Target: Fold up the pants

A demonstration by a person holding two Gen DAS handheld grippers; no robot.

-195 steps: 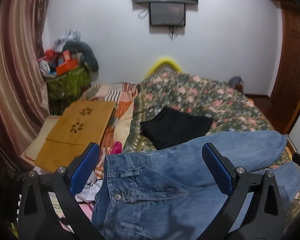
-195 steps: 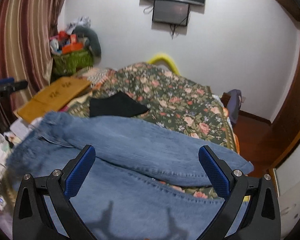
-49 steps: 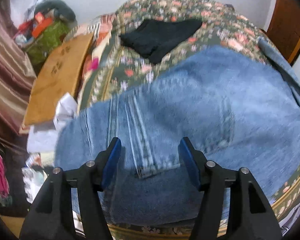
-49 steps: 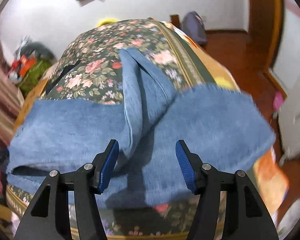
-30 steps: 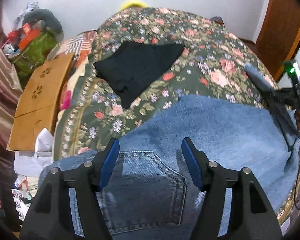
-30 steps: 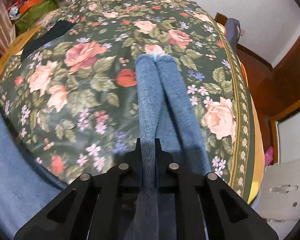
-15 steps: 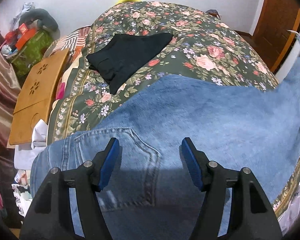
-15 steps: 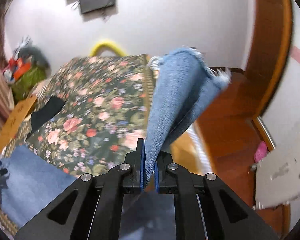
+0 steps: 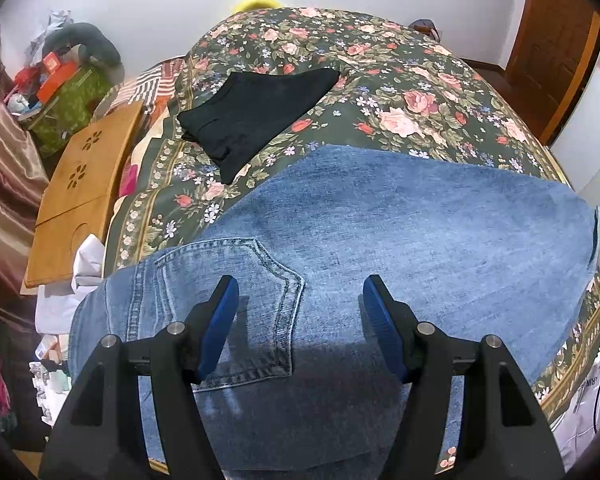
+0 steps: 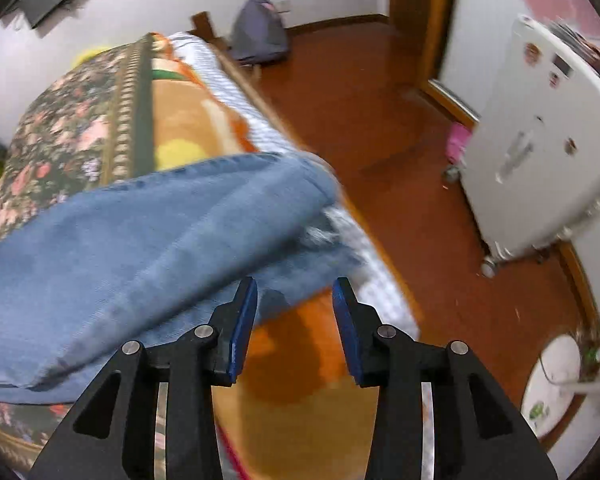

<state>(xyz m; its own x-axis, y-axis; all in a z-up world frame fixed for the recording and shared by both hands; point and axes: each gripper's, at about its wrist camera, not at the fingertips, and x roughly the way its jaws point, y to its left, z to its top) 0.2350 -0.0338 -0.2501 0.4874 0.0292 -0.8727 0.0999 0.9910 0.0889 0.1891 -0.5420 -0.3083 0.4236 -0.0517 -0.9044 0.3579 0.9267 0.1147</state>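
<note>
The jeans [image 9: 380,232] are lying across the near part of the floral bedspread [image 9: 400,80], long axis running left to right — waistband and back pocket [image 9: 236,304] at the near left, leg hems at the right edge of the bed; a folded black garment [image 9: 256,116] is sitting farther back, apart from them. The left gripper [image 9: 300,308] is hovering over the pocket with its jaws standing wide and nothing between them; the denim is lying below and just beyond its tips. The right gripper [image 10: 294,312] is over the hem end [image 10: 300,208], its jaws opening, no cloth between them; the hems are lying just ahead and to its left, draping off the bed's edge. Judging by this, each hand is nearest its own end — the right to the hems for the fold toward the waist.
</note>
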